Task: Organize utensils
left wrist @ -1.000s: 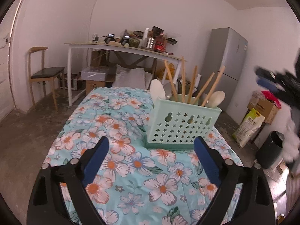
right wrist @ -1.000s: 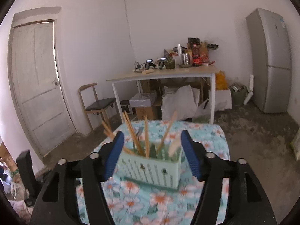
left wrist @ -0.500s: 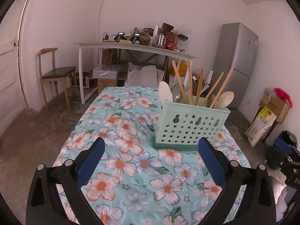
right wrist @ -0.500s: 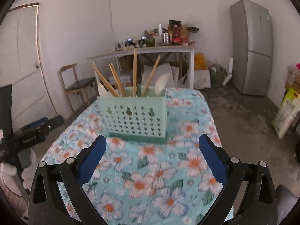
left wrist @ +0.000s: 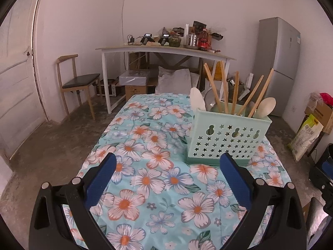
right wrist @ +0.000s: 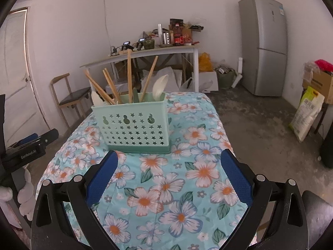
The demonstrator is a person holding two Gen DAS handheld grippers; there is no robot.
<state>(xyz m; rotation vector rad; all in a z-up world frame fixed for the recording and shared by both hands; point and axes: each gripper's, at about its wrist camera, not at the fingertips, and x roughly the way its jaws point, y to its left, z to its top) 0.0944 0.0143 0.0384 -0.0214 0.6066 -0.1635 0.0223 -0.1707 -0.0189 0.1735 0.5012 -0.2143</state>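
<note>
green caddy [right wrist: 133, 125], w/ chopsticks [right wrist: 129, 77], white spoons [right wrist: 159, 87]

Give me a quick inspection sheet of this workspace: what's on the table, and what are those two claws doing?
Surface: table under a floral tablecloth, bare apart from the basket.
Job's things: mint green basket stands upright, holding wooden chopsticks and pale spoons.
Clutter: nothing seen on the cloth.
Grippers: left claw open, holding nothing; right claw open, holding nothing; both short of the basket.
Cables: one cable runs down the back wall to the side table.
Surroundings: fridge, chair, door, boxes and sacks on the floor.
</note>
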